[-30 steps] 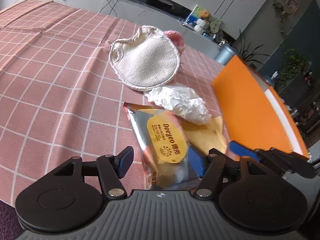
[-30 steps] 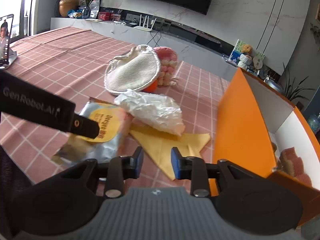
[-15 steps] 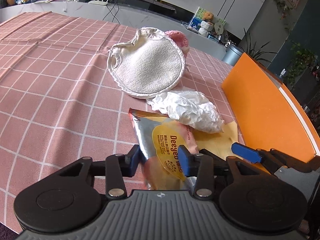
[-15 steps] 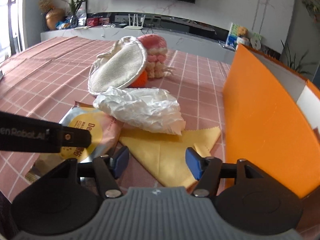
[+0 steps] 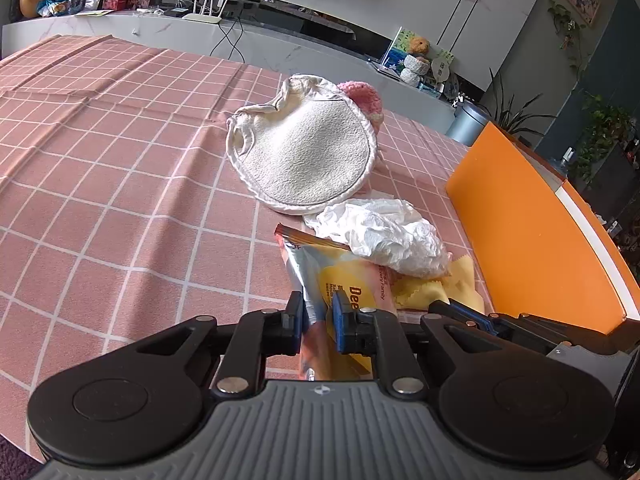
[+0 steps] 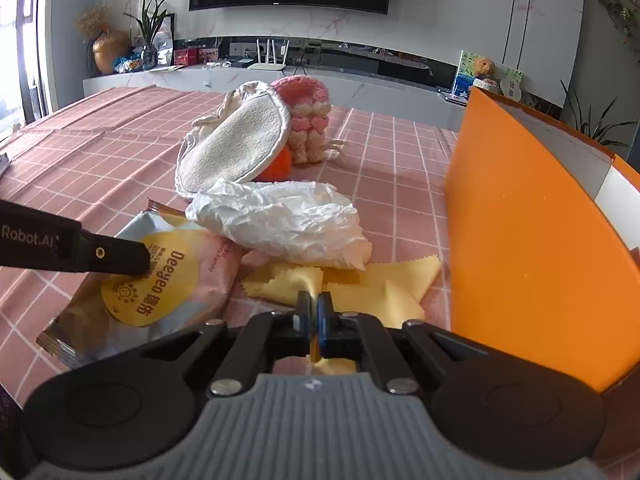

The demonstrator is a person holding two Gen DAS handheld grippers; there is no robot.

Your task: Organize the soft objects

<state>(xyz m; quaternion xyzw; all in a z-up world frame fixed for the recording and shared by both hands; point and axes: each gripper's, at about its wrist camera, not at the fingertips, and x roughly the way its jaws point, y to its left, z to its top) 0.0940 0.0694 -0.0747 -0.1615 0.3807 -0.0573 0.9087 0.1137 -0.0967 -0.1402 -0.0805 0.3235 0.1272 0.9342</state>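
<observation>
My left gripper (image 5: 318,314) is shut on the near edge of a silver and yellow wipes packet (image 5: 352,280), which also shows in the right wrist view (image 6: 160,280). My right gripper (image 6: 314,316) is shut on a fold of the yellow cloth (image 6: 360,284), seen also in the left wrist view (image 5: 460,280). A crumpled white tissue (image 6: 288,220) lies on the cloth and the packet. Behind it a round cream mitt (image 5: 304,160) leans on a pink knitted toy (image 6: 308,120) and an orange ball (image 6: 276,164).
An open orange box (image 6: 520,248) stands at the right, its near wall close to my right gripper. All lies on a pink checked tablecloth (image 5: 120,184). A white counter (image 6: 360,84) runs behind the table.
Both grippers have closed. The left one closed on the packet's edge. The right one opened wide, then closed on the yellow cloth, which now puckers up.
</observation>
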